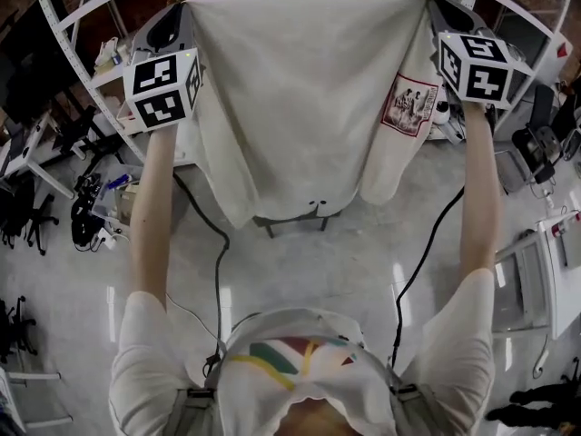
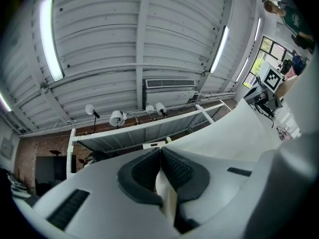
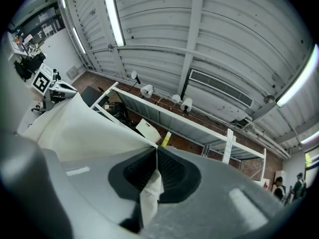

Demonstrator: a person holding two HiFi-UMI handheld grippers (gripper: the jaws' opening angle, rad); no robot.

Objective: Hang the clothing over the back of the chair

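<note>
A white T-shirt (image 1: 300,89) with a small printed patch on one sleeve hangs spread out in front of me, held up by its top edge. My left gripper (image 1: 182,16) is shut on the shirt's left corner, my right gripper (image 1: 438,14) on the right corner. In the left gripper view the pads (image 2: 177,169) pinch a fold of the cloth (image 2: 239,133). The right gripper view shows the same: a strip of fabric (image 3: 84,128) clamped between the dark pads (image 3: 172,171). Below the hem, dark chair legs (image 1: 270,227) show; the cloth hides the rest of the chair.
A white shelving frame (image 1: 73,48) curves round behind the shirt. Cluttered tables (image 1: 104,62) and office chairs (image 1: 32,216) stand at the left, a white table (image 1: 563,243) at the right. Black cables (image 1: 218,262) trail across the shiny floor beside me.
</note>
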